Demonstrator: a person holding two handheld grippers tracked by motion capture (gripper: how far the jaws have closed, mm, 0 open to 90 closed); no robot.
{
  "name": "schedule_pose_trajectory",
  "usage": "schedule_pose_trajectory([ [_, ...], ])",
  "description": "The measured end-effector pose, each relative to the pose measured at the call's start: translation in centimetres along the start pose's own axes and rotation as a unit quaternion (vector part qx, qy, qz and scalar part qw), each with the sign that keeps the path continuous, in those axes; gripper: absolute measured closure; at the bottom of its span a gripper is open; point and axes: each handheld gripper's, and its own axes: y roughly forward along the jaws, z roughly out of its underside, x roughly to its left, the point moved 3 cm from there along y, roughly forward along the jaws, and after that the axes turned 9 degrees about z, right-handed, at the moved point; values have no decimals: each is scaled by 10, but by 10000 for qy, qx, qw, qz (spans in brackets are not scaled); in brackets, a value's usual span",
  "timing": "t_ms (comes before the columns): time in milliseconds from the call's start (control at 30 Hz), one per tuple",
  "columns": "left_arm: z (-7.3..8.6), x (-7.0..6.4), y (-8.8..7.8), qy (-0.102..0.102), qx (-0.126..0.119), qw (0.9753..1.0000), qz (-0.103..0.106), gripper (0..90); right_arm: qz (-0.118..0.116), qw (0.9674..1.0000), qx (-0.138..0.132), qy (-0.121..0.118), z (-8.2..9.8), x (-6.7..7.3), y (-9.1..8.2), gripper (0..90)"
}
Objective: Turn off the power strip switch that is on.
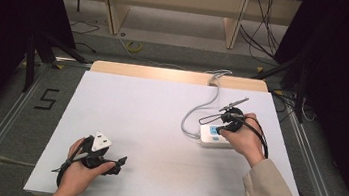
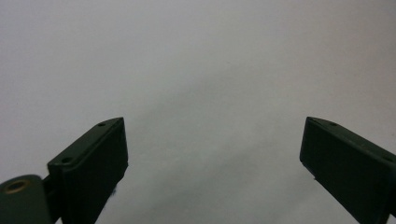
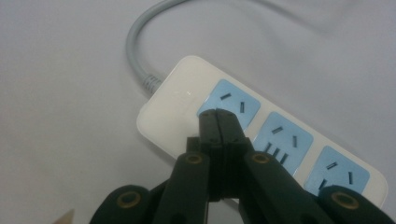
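On the right half of the white table (image 1: 134, 123) lies the power strip (image 3: 177, 100), a white bar with pale blue socket faces, its grey cord (image 3: 135, 46) leaving one end and looping toward the table's far edge. My right gripper (image 3: 218, 113) sits directly over the strip, jaws pressed together with nothing between them, the tip at the edge of the blue socket face nearest the cord end; whether it touches the plastic I cannot tell. My left gripper (image 2: 212, 140) rests well away from the strip, near the table's front edge, jaws wide apart over bare table.

The risk I see is the strip sliding. It lies loose, with no other hand steadying it, so a push from the closed tip could skate it sideways or swing it around the cord. The tip could also slip off the smooth plastic into a socket slot.

The right gripper view gives me the three socket faces and exactly where the tip meets the strip; the high view (image 1: 215, 136) has the hand covering most of that, yet it alone lays out the cord's whole loop and how far the left hand (image 1: 78, 172) sits from the strip.
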Motion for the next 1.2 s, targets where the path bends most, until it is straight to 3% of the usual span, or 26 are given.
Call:
schedule_pose_trajectory([
  [1200,0,0,0,7,3,10000,0,73,-66,9997,235,-1,0,4,13,900],
])
